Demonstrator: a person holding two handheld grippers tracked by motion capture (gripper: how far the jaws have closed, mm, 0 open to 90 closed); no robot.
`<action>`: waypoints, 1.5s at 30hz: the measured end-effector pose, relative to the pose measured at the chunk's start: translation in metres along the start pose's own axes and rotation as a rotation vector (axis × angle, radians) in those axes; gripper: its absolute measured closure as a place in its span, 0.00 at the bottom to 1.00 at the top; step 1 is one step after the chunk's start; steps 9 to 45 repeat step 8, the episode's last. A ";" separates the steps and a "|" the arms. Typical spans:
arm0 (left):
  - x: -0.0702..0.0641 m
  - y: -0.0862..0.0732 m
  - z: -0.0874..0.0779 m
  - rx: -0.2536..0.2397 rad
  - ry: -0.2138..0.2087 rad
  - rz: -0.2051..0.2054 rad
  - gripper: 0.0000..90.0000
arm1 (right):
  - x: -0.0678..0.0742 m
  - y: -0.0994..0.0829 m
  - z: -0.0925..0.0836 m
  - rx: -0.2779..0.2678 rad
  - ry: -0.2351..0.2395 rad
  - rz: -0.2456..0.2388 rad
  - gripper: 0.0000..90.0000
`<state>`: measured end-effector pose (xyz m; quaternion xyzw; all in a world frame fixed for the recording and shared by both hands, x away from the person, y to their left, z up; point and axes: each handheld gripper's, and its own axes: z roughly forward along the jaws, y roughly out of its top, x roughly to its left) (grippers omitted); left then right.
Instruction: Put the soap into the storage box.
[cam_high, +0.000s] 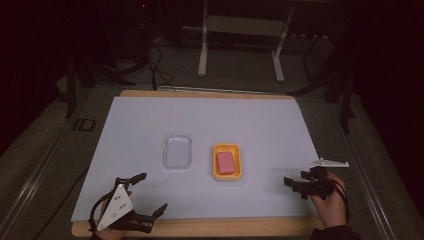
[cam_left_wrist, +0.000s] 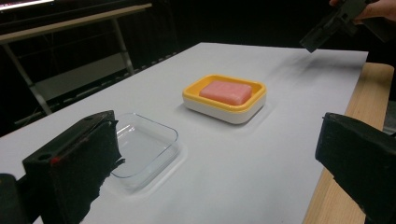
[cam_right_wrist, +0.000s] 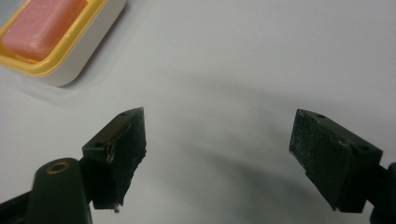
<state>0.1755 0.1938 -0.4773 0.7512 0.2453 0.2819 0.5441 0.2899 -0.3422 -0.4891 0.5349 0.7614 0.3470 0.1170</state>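
A yellow-rimmed white soap dish (cam_high: 227, 174) sits mid-table with a pink soap bar (cam_high: 226, 162) in it. To its left lies an empty clear plastic tray (cam_high: 177, 151). My left gripper (cam_high: 152, 192) hovers near the front left edge, open wide with nothing between its jaws. From the left gripper view, the clear tray (cam_left_wrist: 140, 149) lies just ahead of my left gripper (cam_left_wrist: 217, 135), and the soap dish (cam_left_wrist: 224, 109) with the soap (cam_left_wrist: 226, 92) stands farther off. My right gripper (cam_high: 295, 186) is open and empty, right of the dish. The right gripper (cam_right_wrist: 217, 126) is over bare sheet, with the dish (cam_right_wrist: 70, 56) and soap (cam_right_wrist: 42, 23) at upper left.
A white sheet (cam_high: 210, 120) covers a wooden table whose edge (cam_high: 200, 227) shows at the front. Table legs and cables (cam_high: 155, 65) stand on the dark floor beyond. The right gripper (cam_left_wrist: 327, 28), held in a hand, shows at the top right of the left gripper view.
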 end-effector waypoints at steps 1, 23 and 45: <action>0.000 0.000 0.000 0.000 0.000 0.000 0.00 | 0.000 0.000 0.000 0.003 0.001 0.001 0.21; 0.000 0.000 0.000 -0.001 0.000 -0.001 0.00 | 0.003 0.000 0.002 0.012 0.005 -0.010 0.21; 0.000 0.000 0.000 -0.001 0.000 -0.001 0.00 | 0.003 0.000 0.002 0.012 0.005 -0.010 0.21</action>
